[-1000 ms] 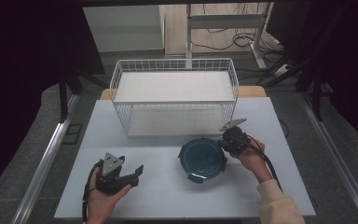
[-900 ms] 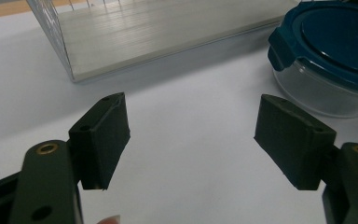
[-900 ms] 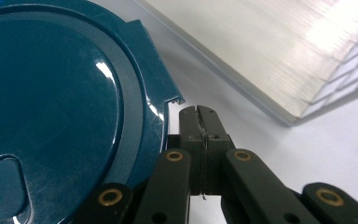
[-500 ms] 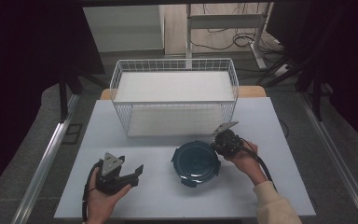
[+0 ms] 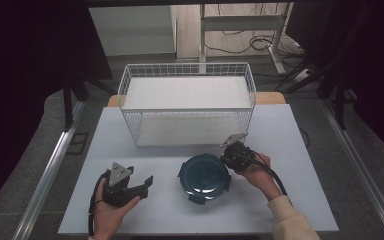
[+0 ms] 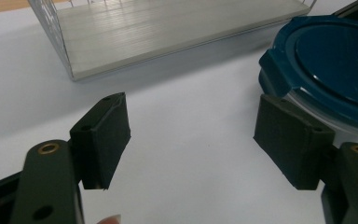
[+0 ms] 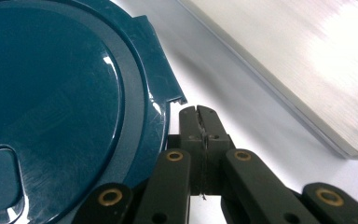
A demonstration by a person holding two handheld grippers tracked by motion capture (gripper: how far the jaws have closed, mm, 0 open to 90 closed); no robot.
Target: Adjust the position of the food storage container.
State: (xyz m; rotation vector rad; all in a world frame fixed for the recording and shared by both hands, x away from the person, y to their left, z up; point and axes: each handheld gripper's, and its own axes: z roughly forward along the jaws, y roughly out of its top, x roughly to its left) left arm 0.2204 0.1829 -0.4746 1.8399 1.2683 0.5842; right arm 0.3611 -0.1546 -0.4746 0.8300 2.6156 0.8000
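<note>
Compared with a second ago, the dark teal lid [image 5: 203,177] has slid left along the table [image 5: 290,200], away from the right edge and toward the middle of the front half, and the right gripper [image 5: 235,156] has come along with it. The left gripper [image 5: 125,184] hasn't budged from its spot near the front left corner.

Going left to right: the left gripper sits in the person's left hand [image 5: 111,212], jaws spread wide apart with nothing between them. In the left gripper view the pads [image 6: 103,135] frame bare white tabletop, and the lid's rim sits just beyond the right-hand pad.

The lid is round, glossy dark teal, with squared locking tabs sticking out around its edge and an oval tab moulded into the top. It looks like it sits on a clear container, though that's hard to confirm. It lies flat on the table, just in front of the basket.

The right gripper [image 7: 200,122] is right up against the lid's right edge, next to one of the tabs, jaws pressed together. They don't seem to pinch anything; the lid is beside them, not between.

Behind everything, a white wire basket [image 5: 187,105] with a pale board floor takes up the back middle of the table. Cables trail on the floor beyond it.
</note>
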